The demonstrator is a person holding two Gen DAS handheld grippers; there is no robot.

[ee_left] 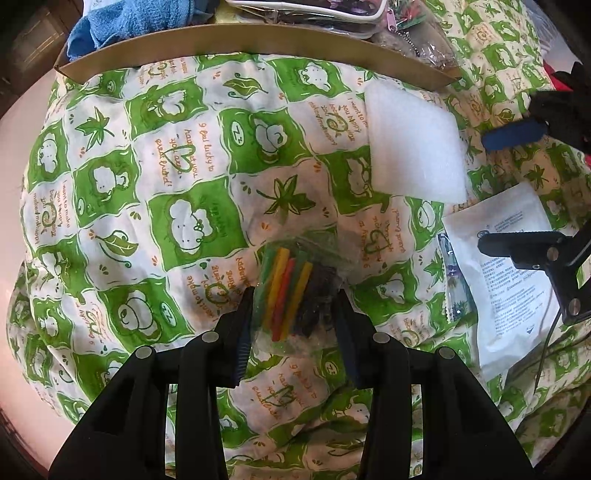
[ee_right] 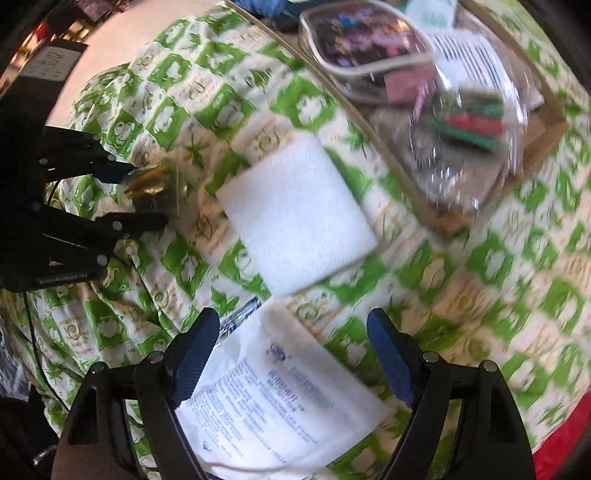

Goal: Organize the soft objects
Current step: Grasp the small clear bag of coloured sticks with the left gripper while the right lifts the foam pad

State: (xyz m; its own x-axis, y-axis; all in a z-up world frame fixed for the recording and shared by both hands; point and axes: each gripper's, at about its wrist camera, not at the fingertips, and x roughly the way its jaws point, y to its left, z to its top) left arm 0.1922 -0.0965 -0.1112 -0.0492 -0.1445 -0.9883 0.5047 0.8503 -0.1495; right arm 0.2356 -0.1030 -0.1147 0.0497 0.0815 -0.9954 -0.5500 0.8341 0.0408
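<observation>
The left tongs [ee_left: 295,325] point straight down over a surface draped in a green-and-white patterned cloth [ee_left: 155,192], their pads pinching a clear plastic bag of coloured sticks [ee_left: 295,291] from both sides; the bag shows yellow, red and green sticks and a dark clump. In the right wrist view the same bag sits at the left edge of the frame between those pads.

The right tongs [ee_right: 291,354] are spread wide with nothing between the pads, hovering over a white printed packet [ee_right: 273,398] that lies flat on the cloth at the bottom centre of that frame. A narrow blue-and-clear wrapper [ee_right: 240,317] peeks out from under the packet's upper left corner, just beside the left pad.

Just above the packet, a white foam pad [ee_right: 295,214] lies flat in mid-frame, between the packet and a shallow cardboard box [ee_left: 258,46]. The box runs across the top of the left wrist view and already holds a blue towel [ee_left: 118,26] at upper left, a clear zip pouch [ee_right: 365,55] with dark printed contents, and a crinkled clear bag with red and green pieces [ee_right: 469,118]. The right wrist view is motion-blurred, so small print is unreadable.
</observation>
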